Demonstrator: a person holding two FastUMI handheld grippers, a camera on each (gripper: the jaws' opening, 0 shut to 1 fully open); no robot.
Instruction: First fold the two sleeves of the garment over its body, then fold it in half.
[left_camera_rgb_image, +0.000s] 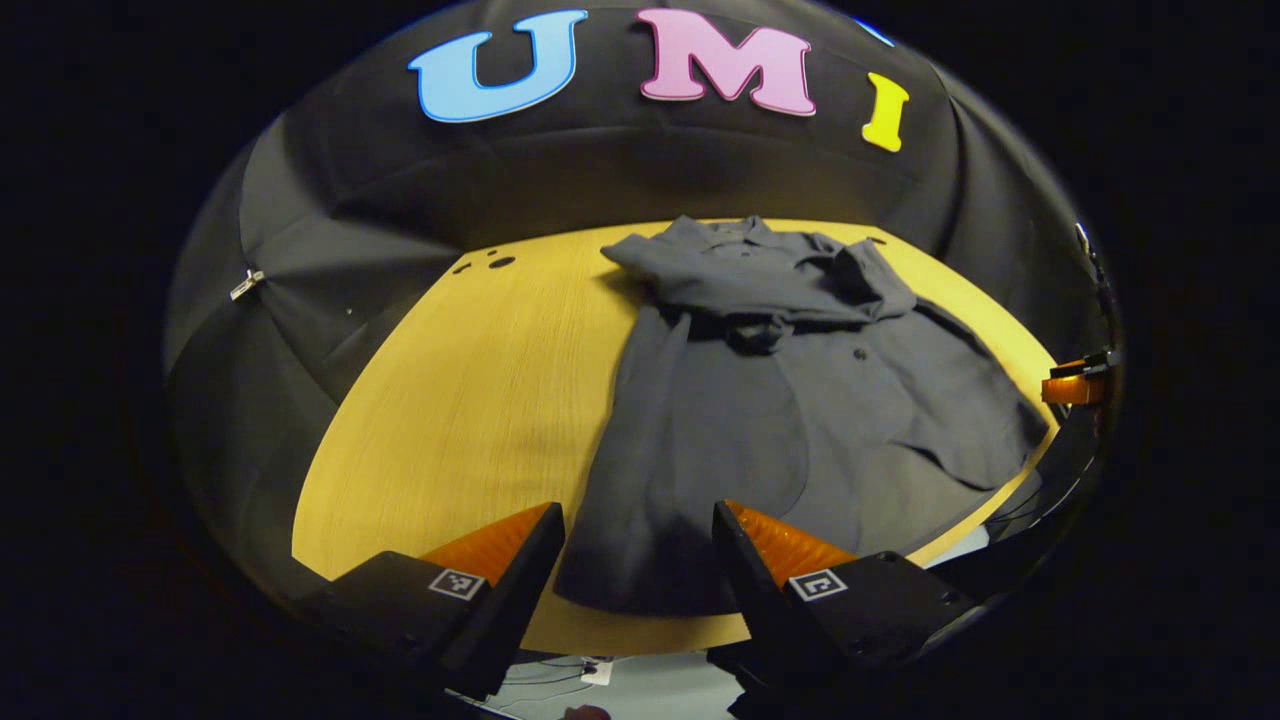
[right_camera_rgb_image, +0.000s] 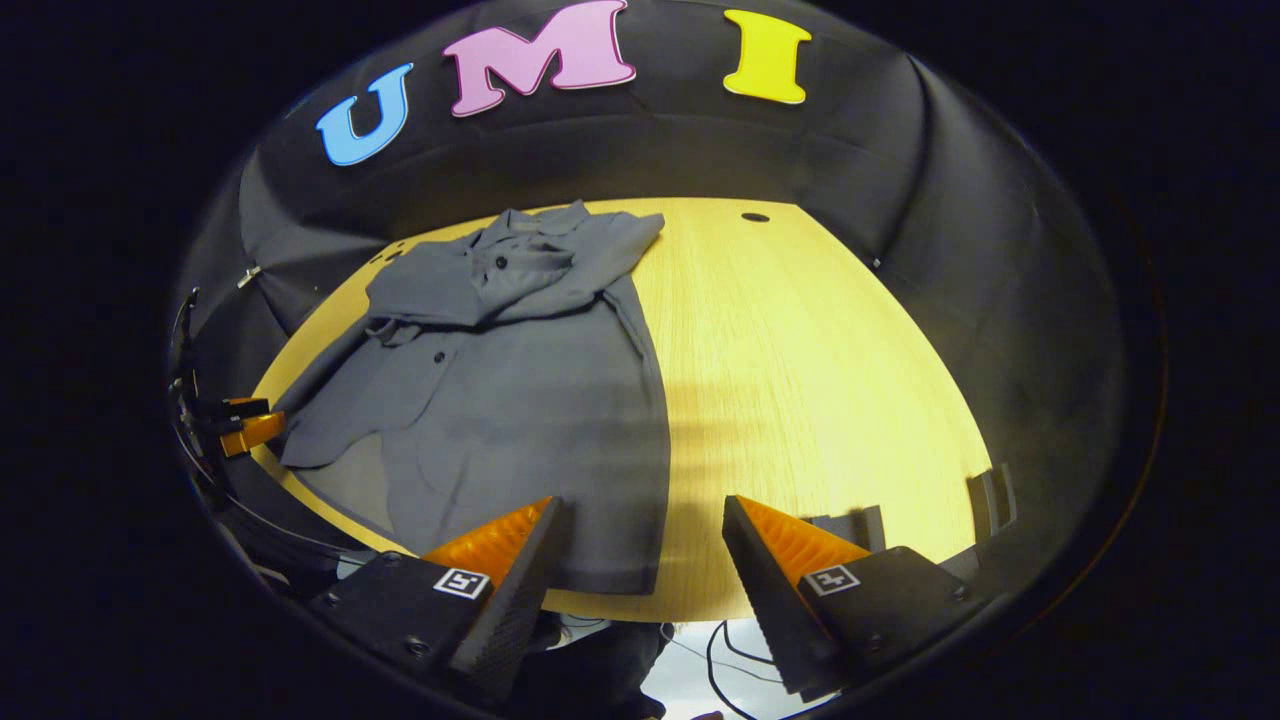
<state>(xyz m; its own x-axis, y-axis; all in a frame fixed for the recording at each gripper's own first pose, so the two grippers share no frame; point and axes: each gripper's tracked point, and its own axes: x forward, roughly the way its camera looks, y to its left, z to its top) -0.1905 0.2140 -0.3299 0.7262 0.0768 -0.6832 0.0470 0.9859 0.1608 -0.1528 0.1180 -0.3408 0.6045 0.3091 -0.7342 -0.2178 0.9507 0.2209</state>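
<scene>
The left gripper view looks from above the near edge of the table, facing the far edge and the booth wall, with the left tongs at its bottom over the garment. The right gripper view looks from the same near edge, further toward the right corner, facing likewise past the right tongs. Both views share the tabletop, the garment and the far wall; each catches the other tongs at its side rim
</scene>
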